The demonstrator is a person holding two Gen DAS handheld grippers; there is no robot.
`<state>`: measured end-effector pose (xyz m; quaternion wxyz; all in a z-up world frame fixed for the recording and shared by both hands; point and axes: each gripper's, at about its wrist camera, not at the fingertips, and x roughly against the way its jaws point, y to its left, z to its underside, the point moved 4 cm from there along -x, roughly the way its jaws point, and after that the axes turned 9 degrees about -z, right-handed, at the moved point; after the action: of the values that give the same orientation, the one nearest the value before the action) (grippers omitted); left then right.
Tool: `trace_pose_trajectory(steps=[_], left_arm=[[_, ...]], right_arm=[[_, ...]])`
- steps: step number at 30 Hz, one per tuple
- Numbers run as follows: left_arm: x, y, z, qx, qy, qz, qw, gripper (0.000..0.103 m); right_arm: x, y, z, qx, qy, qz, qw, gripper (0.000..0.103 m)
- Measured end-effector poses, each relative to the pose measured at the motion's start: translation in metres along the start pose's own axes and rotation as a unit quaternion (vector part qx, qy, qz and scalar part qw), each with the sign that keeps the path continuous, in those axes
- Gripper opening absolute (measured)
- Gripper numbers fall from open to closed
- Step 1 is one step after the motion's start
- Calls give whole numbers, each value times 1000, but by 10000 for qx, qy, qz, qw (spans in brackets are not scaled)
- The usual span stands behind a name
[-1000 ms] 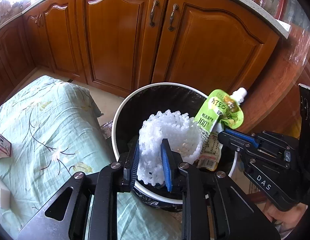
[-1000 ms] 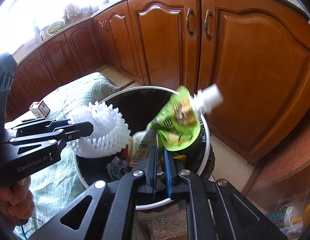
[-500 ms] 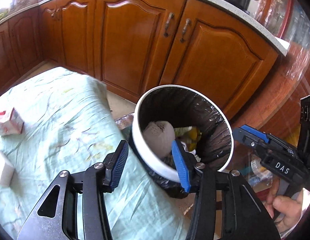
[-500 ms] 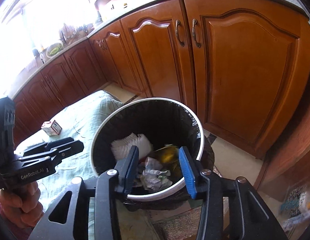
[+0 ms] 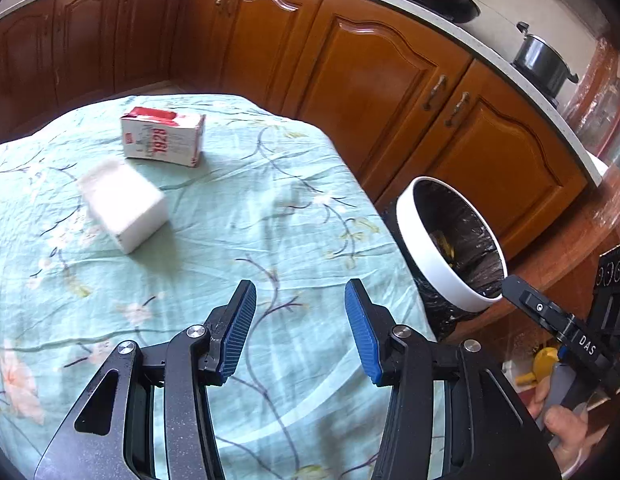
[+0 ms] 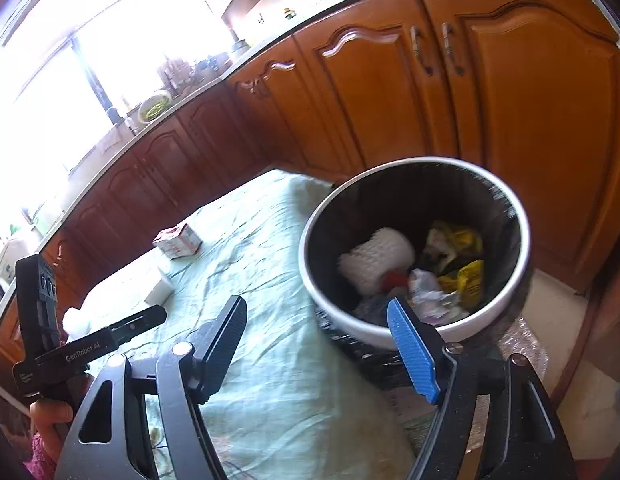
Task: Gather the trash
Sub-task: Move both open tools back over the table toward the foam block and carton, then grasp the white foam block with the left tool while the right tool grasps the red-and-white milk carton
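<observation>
A white bin [image 6: 418,332] with a black liner stands beside the table; inside lie the white foam net [image 6: 376,262], crumpled paper and yellow-green wrappers [image 6: 462,276]. In the left wrist view the bin [image 5: 434,256] is at the right. On the green floral cloth [image 5: 269,208] sit a red-and-white carton [image 5: 161,141] and a white block [image 5: 123,208]. My left gripper [image 5: 299,304] hangs open and empty over the cloth. My right gripper [image 6: 318,320] is empty, its jaws opening, near the bin's rim. The carton [image 6: 177,242] also shows in the right wrist view.
Brown wooden cabinets [image 5: 374,80] run along the wall behind the table and bin. Pots [image 5: 544,64] stand on the counter at the upper right. A person's hand [image 5: 562,432] holds the other gripper at the right edge.
Both grippers let go of the foam net and the green pouch, which dropped into the bin. The left gripper swung left over the table; the right drew back, jaws widening.
</observation>
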<state>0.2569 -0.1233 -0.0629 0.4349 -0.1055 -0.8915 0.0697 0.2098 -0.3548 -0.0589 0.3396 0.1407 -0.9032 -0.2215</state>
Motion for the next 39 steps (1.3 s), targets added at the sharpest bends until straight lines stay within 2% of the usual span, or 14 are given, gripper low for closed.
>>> trace_pose_trajectory(steps=[4, 8, 13, 18, 20, 22, 27, 31, 34, 36, 39], left_arm=[[5, 35, 4, 318, 38, -99, 9994, 46], [8, 55, 8, 558, 29, -217, 9982, 52], [10, 81, 8, 857, 16, -360, 9957, 53], [6, 95, -1, 1114, 55, -525, 9924, 67], [-1, 96, -11, 1085, 87, -642, 9920, 80], [-11, 97, -22, 1062, 179, -798, 9910, 82], [-43, 102, -49, 1115, 464, -1166, 9858, 82], [-63, 107, -61, 1165, 553, -1527, 9798, 82], [-69, 111, -63, 1180, 490, -1590, 9790, 81], [-68, 109, -61, 1048, 397, -1530, 9818, 67], [-60, 108, -55, 844, 291, -1408, 9860, 63]], right_arm=[[-16, 19, 8, 62, 176, -145, 9997, 77], [-28, 35, 14, 170, 305, -223, 9991, 79], [-43, 53, 17, 297, 477, -346, 9978, 79], [-58, 72, 11, 508, 574, -457, 9960, 80], [-65, 78, 7, 559, 603, -510, 9953, 80], [-75, 84, 1, 645, 675, -561, 9941, 80], [-99, 94, -16, 768, 785, -701, 9915, 80], [-119, 95, -30, 721, 861, -778, 9906, 81], [-135, 98, -39, 764, 957, -863, 9887, 81], [-146, 103, -45, 875, 1008, -921, 9868, 81], [-165, 116, -54, 1192, 1113, -1028, 9812, 81]])
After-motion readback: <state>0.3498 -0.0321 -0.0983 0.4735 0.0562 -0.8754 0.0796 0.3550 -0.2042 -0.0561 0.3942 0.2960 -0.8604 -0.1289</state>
